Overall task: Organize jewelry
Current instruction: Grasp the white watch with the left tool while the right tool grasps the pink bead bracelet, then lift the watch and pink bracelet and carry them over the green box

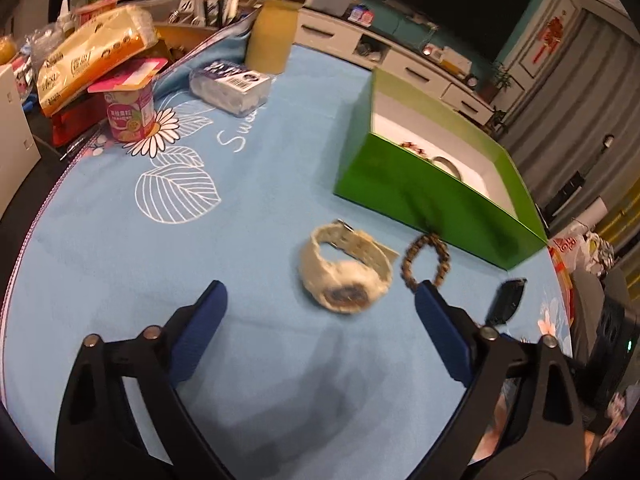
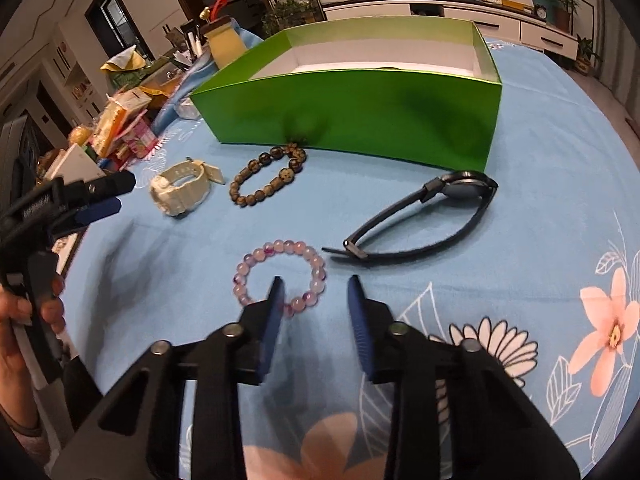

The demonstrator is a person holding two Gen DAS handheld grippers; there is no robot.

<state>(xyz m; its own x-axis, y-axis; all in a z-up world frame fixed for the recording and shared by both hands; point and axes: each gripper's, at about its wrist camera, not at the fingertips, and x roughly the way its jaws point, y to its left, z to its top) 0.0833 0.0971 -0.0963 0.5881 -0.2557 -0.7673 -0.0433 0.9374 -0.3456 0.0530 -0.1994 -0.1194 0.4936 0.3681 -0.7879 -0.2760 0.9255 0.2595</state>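
Black-framed left gripper (image 1: 320,300), right gripper (image 2: 316,300) w/ blue pads (silver screws)

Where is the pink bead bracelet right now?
In the right wrist view, the pink bead bracelet lies on the blue tablecloth, at the right gripper, left of the black watch.

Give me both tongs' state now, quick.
Left tongs: open, empty, near the white watch.
Right tongs: open, holding nothing, at the pink bracelet.
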